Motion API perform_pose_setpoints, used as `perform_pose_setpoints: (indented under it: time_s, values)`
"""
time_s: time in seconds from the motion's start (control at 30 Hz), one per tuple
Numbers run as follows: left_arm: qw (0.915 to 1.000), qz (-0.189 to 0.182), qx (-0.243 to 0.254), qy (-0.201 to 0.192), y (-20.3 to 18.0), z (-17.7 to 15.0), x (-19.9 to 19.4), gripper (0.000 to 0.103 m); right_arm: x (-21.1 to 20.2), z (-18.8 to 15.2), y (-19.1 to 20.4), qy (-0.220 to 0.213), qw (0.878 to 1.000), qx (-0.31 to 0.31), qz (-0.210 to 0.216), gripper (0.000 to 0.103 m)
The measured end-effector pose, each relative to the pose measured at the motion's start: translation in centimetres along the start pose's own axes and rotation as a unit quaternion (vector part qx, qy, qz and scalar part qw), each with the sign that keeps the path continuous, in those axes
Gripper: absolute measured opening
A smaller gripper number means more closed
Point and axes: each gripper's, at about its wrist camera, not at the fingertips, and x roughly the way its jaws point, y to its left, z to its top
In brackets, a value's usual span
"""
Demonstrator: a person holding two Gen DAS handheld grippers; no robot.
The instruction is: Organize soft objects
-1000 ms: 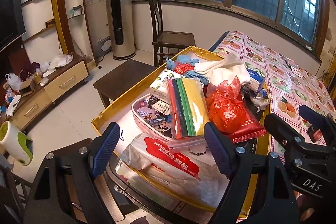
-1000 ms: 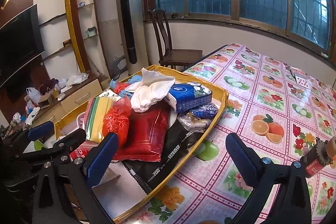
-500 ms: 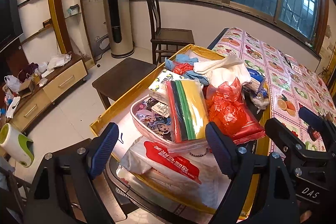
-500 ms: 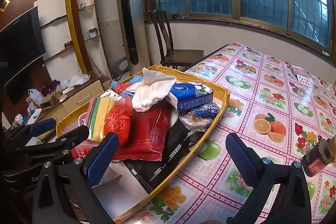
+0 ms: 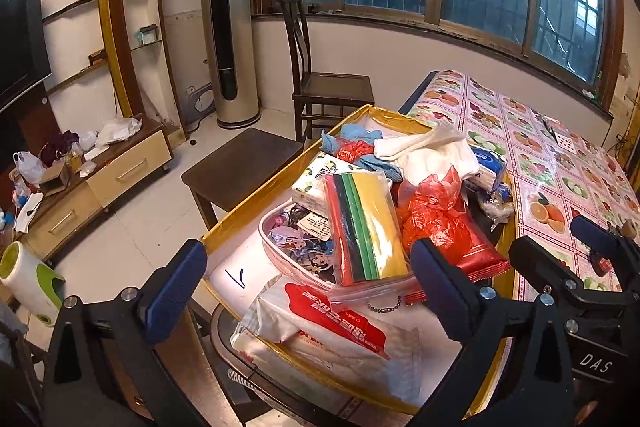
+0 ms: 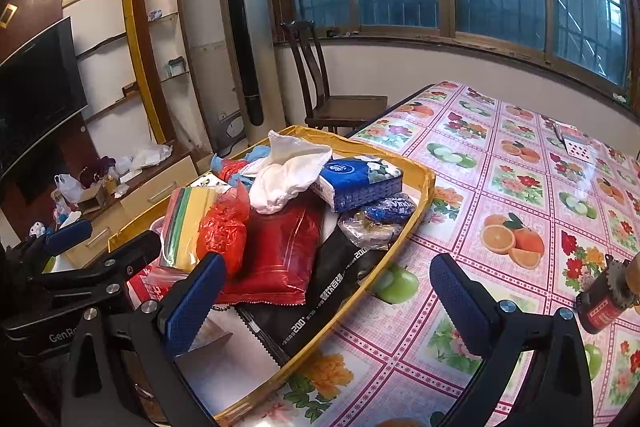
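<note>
left wrist view: our left gripper is wide apart at lower centre, holding nothing. the soft objects sit heaped in the yellow tray: wipes pack, colour-striped bag, red packet, white cloth. this fits a sorted tray or one waiting. at right, our right gripper is also apart and empty. what lies under the pile we cannot see.
</note>
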Motion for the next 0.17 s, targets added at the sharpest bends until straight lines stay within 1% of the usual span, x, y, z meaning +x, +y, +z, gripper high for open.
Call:
perform_pose_setpoints:
  time_s: [0.17]
  values:
    - [0.9997,0.019,0.014,-0.005,-0.48,-0.22,-0.16,0.102,-0.46,0.07,-0.11,-0.006,1.000,0.001,-0.001,0.103]
